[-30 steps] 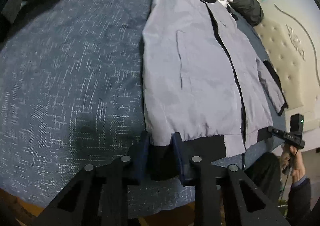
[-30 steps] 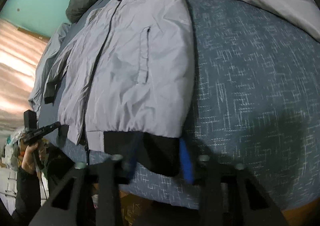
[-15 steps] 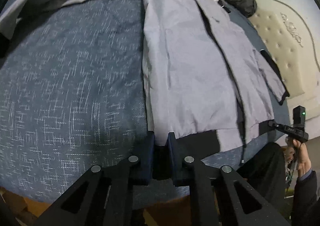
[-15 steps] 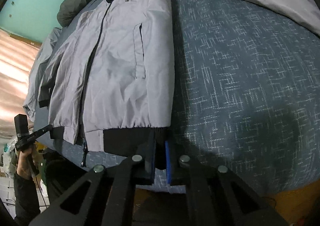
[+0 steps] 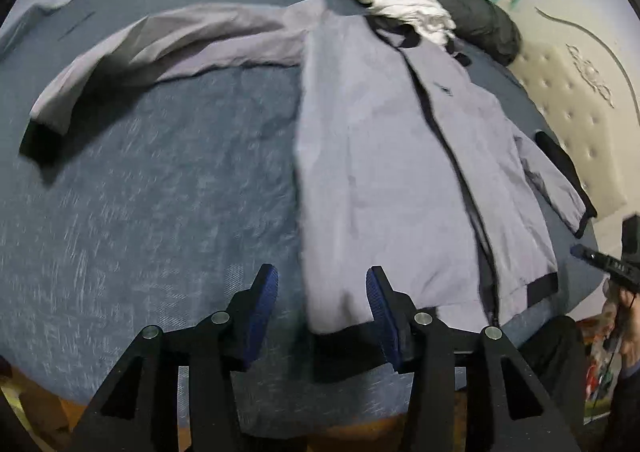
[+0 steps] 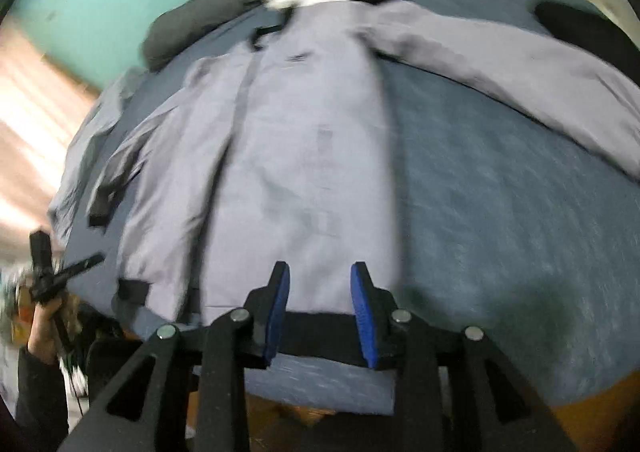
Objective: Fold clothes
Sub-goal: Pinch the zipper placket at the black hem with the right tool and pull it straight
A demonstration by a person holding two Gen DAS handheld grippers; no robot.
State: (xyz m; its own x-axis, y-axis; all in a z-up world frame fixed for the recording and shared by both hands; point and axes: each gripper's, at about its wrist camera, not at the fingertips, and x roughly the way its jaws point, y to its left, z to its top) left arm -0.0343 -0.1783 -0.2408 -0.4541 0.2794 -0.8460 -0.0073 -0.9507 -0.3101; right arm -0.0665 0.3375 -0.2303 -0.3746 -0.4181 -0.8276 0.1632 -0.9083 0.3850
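Observation:
A grey jacket [image 5: 384, 156] with a black hem and cuffs lies flat, front up, on the blue bed cover [image 5: 160, 188]; it also shows in the right wrist view [image 6: 304, 172]. One sleeve [image 5: 168, 40] stretches out to the left. My left gripper [image 5: 322, 284] is open and empty just above the hem's left corner. My right gripper [image 6: 320, 280] is open and empty above the hem [image 6: 320, 328] at the jacket's other side. The view is blurred by motion.
A dark coat [image 5: 472, 8] and a white garment [image 5: 408, 8] lie at the head of the bed. A padded headboard [image 5: 576, 92] stands at the right. The other gripper and hand [image 5: 616, 272] show at the bed's edge.
Both grippers were shut on the jacket's black hem corners half a second ago. Both have opened, let go and risen, so more of the bed and jacket shows.

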